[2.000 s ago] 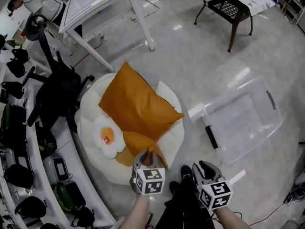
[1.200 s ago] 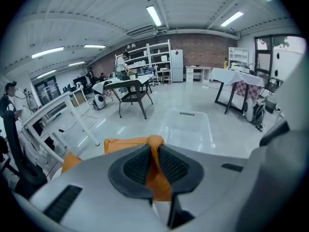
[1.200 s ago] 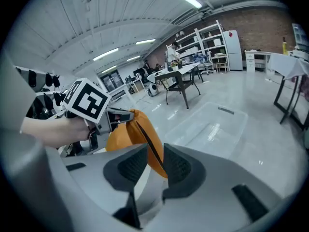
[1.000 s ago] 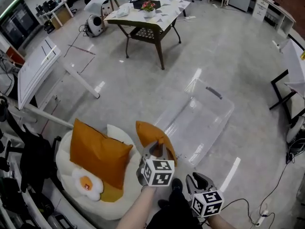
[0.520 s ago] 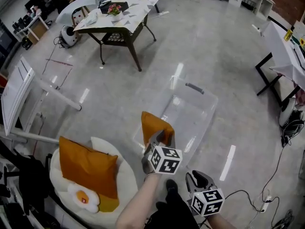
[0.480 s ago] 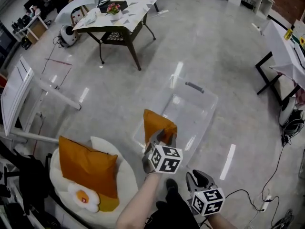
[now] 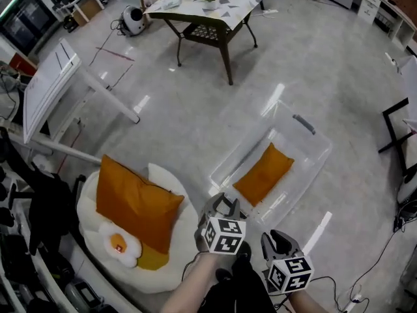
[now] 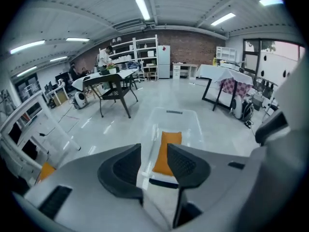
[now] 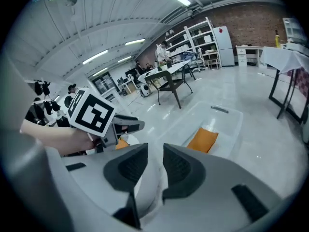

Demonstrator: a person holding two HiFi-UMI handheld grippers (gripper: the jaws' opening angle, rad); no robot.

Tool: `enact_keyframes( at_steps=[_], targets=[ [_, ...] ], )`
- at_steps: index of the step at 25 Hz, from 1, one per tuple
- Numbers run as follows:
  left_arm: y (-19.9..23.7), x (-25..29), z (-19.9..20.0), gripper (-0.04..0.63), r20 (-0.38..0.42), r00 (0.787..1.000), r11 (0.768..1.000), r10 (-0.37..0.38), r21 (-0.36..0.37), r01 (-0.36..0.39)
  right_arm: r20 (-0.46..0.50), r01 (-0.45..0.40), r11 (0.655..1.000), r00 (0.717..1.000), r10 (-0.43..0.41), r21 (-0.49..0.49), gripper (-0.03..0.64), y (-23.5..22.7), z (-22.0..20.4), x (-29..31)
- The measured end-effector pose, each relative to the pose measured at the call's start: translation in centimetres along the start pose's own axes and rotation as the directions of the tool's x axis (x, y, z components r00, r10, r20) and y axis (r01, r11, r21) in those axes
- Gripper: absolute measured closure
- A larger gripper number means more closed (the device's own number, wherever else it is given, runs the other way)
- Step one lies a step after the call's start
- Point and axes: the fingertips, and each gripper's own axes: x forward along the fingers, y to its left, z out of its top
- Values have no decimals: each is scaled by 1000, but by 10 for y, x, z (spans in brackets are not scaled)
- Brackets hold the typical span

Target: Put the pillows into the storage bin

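Note:
A small orange pillow [image 7: 264,173] lies flat inside the clear storage bin [image 7: 306,135] on the floor. The left gripper view shows that pillow [image 8: 169,140] in the bin [image 8: 190,120] beyond the jaws. My left gripper [image 7: 223,203] hovers just short of the bin's near end; its jaws have just been opening and are open with nothing between them. My right gripper [image 7: 279,238] is lower right, open and empty. A big orange pillow [image 7: 133,201] and an egg-shaped pillow [image 7: 119,243] rest on a white round cushion [image 7: 172,184] to the left.
A dark table with flowers [image 7: 208,5] stands beyond the bin. A white tilted board on legs [image 7: 49,87] is at the left, with black gear [image 7: 29,201] along the left edge. A black table leg [image 7: 394,132] is at the right.
The small orange pillow has left the left gripper and now lies in the bin. The left gripper has opened and drawn back toward me. The right gripper has hardly shifted.

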Motion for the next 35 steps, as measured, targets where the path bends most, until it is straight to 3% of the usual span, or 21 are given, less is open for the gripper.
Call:
enact_keyframes(
  at_steps=[5,10,14,17,21,28,35],
  targets=[
    [62,-27,-52,431,-39,992,987,120,-101,-123,-56,-100,992,994,96,-82,518,44,-1,33],
    [114,-54,-105,430,-89,970,951,225,-199,-238,-125,-212,962,973,193,-169,520,95,-10,63],
    [141,-69,-143,430,-125,953,915,276,-268,-300,-176,-278,938,954,243,-209,520,128,-24,84],
    [155,-70,-169,420,-150,946,902,286,-290,-319,-210,-306,925,942,260,-226,520,147,-36,97],
    [171,-55,-196,397,-177,949,920,262,-251,-301,-234,-318,918,936,263,-239,520,165,-51,117],
    [196,-3,-226,388,-219,952,945,215,-198,-259,-257,-279,940,940,225,-199,520,164,-68,160],
    [219,54,-247,387,-265,951,980,163,-68,-187,-246,-222,967,951,187,-122,520,159,-75,217]
  ],
)
